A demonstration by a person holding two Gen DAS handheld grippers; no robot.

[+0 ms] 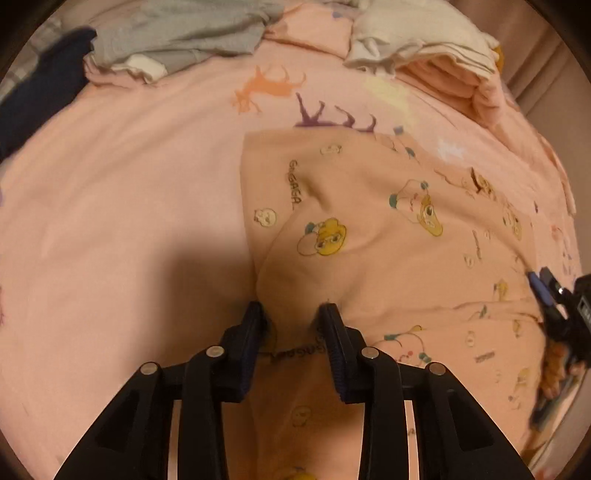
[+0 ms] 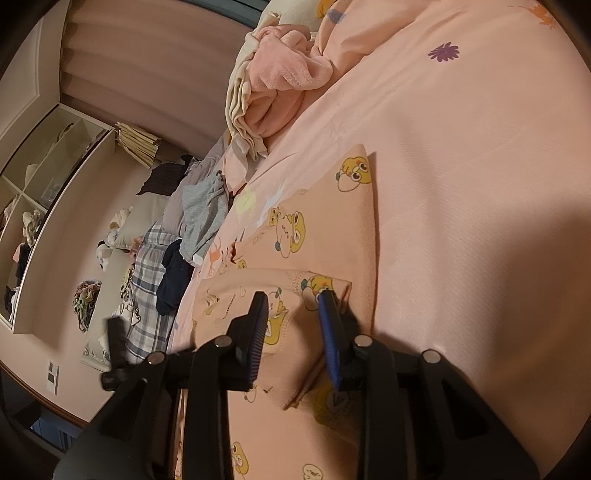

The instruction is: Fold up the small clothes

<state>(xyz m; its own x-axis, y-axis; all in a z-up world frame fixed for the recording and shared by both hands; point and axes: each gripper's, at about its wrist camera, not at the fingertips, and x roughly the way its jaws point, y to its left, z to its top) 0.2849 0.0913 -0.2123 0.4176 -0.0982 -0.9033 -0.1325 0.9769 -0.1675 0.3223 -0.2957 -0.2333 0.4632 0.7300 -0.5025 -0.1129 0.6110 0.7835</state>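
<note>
Fingers (image 1: 255,314) astride garment (image 1: 369,221) edge, bedsheet (image 1: 129,221) beside

Home bedroom: bed with pink sheet (image 2: 461,184), clothes heap (image 2: 199,210), curtains (image 2: 147,74).

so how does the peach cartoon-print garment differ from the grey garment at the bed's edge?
Print: the peach cartoon-print garment carries yellow characters and lettering; the grey garment looks plain.
Pose: the peach one lies mostly flat with straight folded edges; the grey one sits crumpled in a heap.
Handling: the left gripper and right gripper are on the peach one; nothing touches the grey one.
Shared: both lie on the pink bedsheet.
</note>
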